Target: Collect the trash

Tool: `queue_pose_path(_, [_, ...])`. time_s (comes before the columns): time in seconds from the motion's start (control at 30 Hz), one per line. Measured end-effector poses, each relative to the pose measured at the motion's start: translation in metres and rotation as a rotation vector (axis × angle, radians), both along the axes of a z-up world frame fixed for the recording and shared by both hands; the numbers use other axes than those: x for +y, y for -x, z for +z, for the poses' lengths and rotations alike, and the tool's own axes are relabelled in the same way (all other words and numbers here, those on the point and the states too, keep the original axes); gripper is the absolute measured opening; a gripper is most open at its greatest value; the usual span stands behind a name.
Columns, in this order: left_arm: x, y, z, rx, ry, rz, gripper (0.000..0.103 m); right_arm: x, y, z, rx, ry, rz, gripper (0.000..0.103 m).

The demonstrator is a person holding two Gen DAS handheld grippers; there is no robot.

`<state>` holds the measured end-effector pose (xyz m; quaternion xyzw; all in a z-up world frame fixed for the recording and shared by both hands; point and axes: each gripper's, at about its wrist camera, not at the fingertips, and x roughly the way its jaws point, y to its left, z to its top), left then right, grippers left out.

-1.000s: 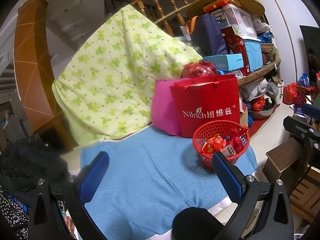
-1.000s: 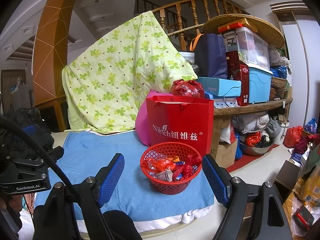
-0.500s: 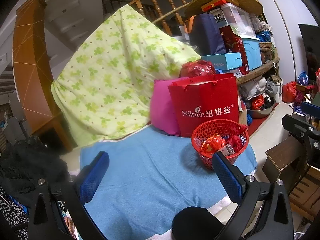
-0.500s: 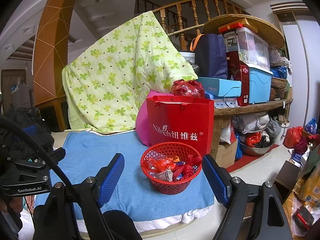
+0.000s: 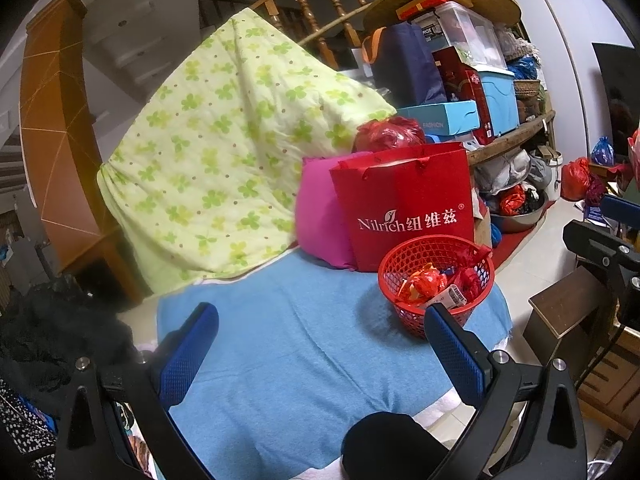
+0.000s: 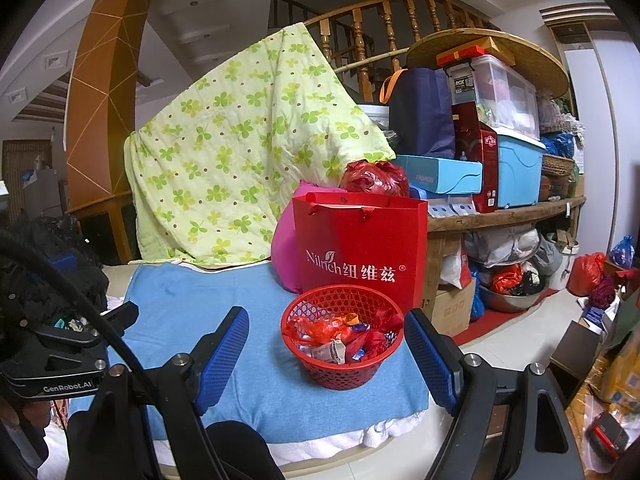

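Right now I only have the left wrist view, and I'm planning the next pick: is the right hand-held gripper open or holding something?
Observer: The right hand-held gripper is open, with nothing between its pads.
Operator: Where is the red basket relative to it?
Observer: The red basket sits straight ahead of it on the blue cloth, framed between the fingers but untouched.
Operator: Anything on the floor to its right?
Observer: A small red-and-black object lies there, too unclear to name.
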<state>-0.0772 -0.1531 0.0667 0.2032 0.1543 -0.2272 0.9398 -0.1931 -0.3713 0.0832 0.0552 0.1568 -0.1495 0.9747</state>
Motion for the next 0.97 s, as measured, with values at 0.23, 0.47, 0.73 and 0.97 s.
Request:
queue_pose_path(0.23, [-0.003, -0.003, -0.001, 0.007, -0.007, -0.019, 0.102, -0.004, 0.0, 0.001, 0.004, -0.004, -0.007, 0.083])
queue_pose_path(0.47, [-0.002, -0.008, -0.003, 0.017, -0.014, -0.03, 0.102, -0.01, -0.002, -0.002, 0.014, -0.013, -0.019, 0.083])
queue_pose_path(0.73, [-0.003, -0.017, -0.01, 0.034, -0.012, -0.048, 0.102, -0.009, -0.01, -0.005, 0.02, -0.004, -0.021, 0.083])
queue_pose_path(0.97, [0.015, -0.074, -0.021, 0.117, 0.069, -0.016, 0.102, -0.01, -0.042, -0.015, 0.039, -0.005, -0.025, 0.083])
